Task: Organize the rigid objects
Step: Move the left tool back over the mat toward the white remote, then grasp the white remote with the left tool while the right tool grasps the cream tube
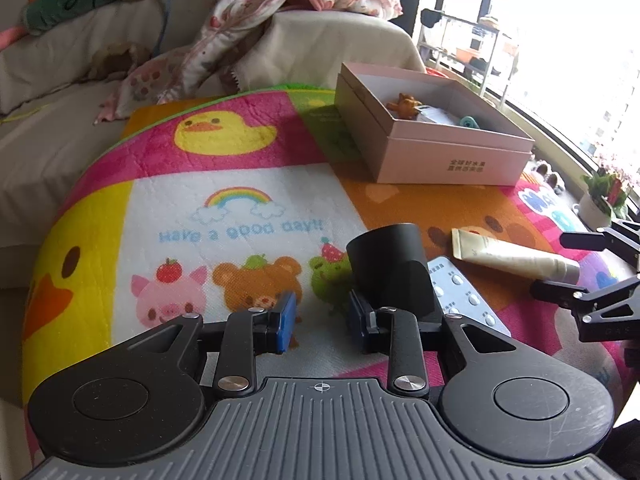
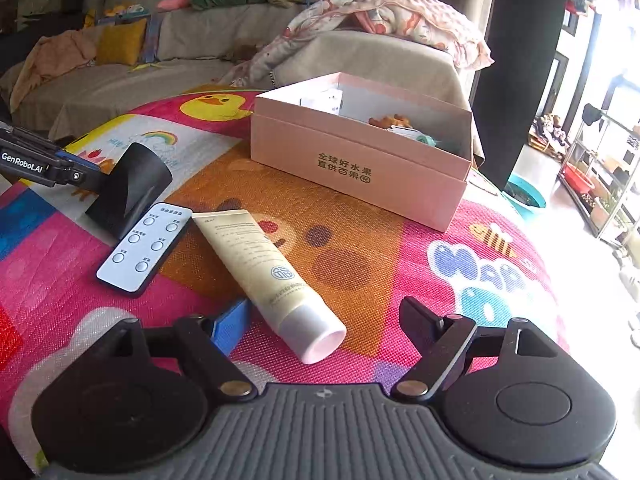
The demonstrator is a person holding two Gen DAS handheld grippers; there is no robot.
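Note:
A black nozzle-shaped piece (image 1: 390, 268) lies on the cartoon play mat, just right of and touching my left gripper's right finger; it also shows in the right wrist view (image 2: 132, 190). My left gripper (image 1: 322, 322) is open and empty beside it. A white remote (image 2: 144, 246) and a cream tube (image 2: 272, 280) lie on the mat. My right gripper (image 2: 324, 322) is open, its fingers on either side of the tube's cap end. An open pink box (image 2: 360, 168) holds a small brown toy (image 2: 390, 121) and other small items.
The mat (image 1: 240, 184) covers a table in front of a beige sofa (image 2: 120, 80) with a blanket (image 2: 384, 16) heaped on its arm. A window and shelves are at the right. The mat's edge drops off at the right.

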